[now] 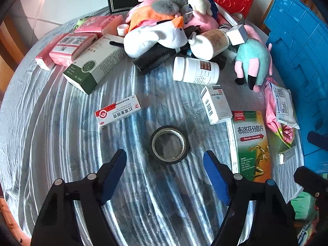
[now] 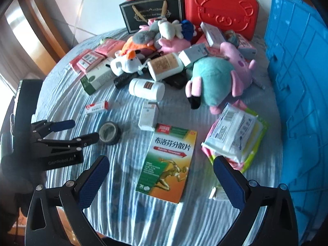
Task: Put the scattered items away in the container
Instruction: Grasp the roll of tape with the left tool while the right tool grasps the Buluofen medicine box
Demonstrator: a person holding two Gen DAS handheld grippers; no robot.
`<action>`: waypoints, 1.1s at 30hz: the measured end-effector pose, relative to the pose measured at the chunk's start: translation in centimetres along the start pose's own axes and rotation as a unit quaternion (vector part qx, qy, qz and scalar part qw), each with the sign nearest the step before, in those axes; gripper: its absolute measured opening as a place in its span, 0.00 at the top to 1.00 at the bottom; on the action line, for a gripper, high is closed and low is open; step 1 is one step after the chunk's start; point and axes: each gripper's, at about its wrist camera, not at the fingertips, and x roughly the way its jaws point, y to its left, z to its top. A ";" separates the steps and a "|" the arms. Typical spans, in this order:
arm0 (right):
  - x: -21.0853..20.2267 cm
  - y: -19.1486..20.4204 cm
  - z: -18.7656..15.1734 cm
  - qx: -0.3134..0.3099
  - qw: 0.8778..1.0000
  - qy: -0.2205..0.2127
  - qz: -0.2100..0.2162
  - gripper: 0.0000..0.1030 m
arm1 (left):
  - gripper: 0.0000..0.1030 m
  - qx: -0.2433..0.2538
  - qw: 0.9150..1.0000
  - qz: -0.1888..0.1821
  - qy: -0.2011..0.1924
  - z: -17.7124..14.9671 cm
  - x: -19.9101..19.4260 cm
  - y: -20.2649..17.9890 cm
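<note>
My left tongs (image 1: 165,162) hang over the striped cloth on the counter (image 1: 61,143), pointing steeply down, with the jaws apart and nothing gripped. The roll of black tape (image 1: 168,144) lies flat on the cloth just ahead of them, lined up with the gap between the blue pads but untouched by either one. In the right wrist view the same tongs come in from the left with their tips just beside the tape.

My right tongs (image 2: 161,174) are spread wide and empty too. Below them lies the flat green-and-orange medicine box (image 2: 168,164), face up, between the two pads but not touched. Near the right pad is a stack of wet-wipe packs (image 2: 235,135).

Farther back on the cloth are a small red-and-white box (image 1: 117,112), a small white box (image 1: 215,104) with a barcode, a white pill bottle (image 1: 194,70) on its side, and a green-and-white carton (image 1: 96,65). Behind them is a heap of soft toys, with a teal and pink toy (image 2: 213,82) at its near side, and pink tissue packs (image 1: 65,48) off to the left.

The blue crate (image 2: 297,82) stands along the right edge of the counter, with nothing of its inside showing. A red case (image 2: 221,8) and a black gift bag (image 2: 151,12) stand at the far side.
</note>
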 end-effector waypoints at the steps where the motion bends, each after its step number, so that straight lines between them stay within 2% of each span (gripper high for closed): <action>1: 0.7 0.0 -0.4 0.002 1.000 0.006 -0.001 0.00 | 0.25 0.000 1.000 -0.003 0.002 0.0 0.6 0.1; 7: 4.3 -0.4 -1.9 0.018 0.999 0.029 -0.011 0.00 | 0.26 0.024 1.000 -0.001 0.009 0.1 3.6 -0.6; 9: 5.1 -0.5 -2.1 0.026 0.999 0.030 -0.014 0.00 | 0.35 0.030 0.999 -0.001 0.014 0.1 4.5 -0.8; 13: 6.8 -0.9 -2.2 0.041 0.998 0.040 -0.021 0.00 | 0.37 0.046 0.999 -0.010 -0.001 0.2 4.9 -1.6; 19: 8.6 -1.1 -2.1 0.055 0.997 0.045 -0.029 0.00 | 0.39 0.063 0.998 -0.006 0.003 -0.5 5.8 -2.1; 24: 9.3 -1.1 -1.9 0.061 0.997 0.044 -0.034 0.00 | 0.39 0.031 0.999 -0.030 0.009 -0.7 5.7 -1.1; 26: 9.6 -1.2 -1.8 0.063 0.996 0.044 -0.040 0.00 | 0.39 0.034 0.999 -0.028 0.007 -0.9 5.7 -1.0; 29: 10.1 -1.1 -1.7 0.061 0.996 0.046 -0.045 0.00 | 0.45 0.044 0.999 -0.024 0.000 -1.2 5.6 -1.3; 33: 10.7 -1.2 -1.7 0.060 0.996 0.045 -0.054 0.00 | 0.45 0.019 0.999 -0.040 -0.003 -1.3 5.3 -0.9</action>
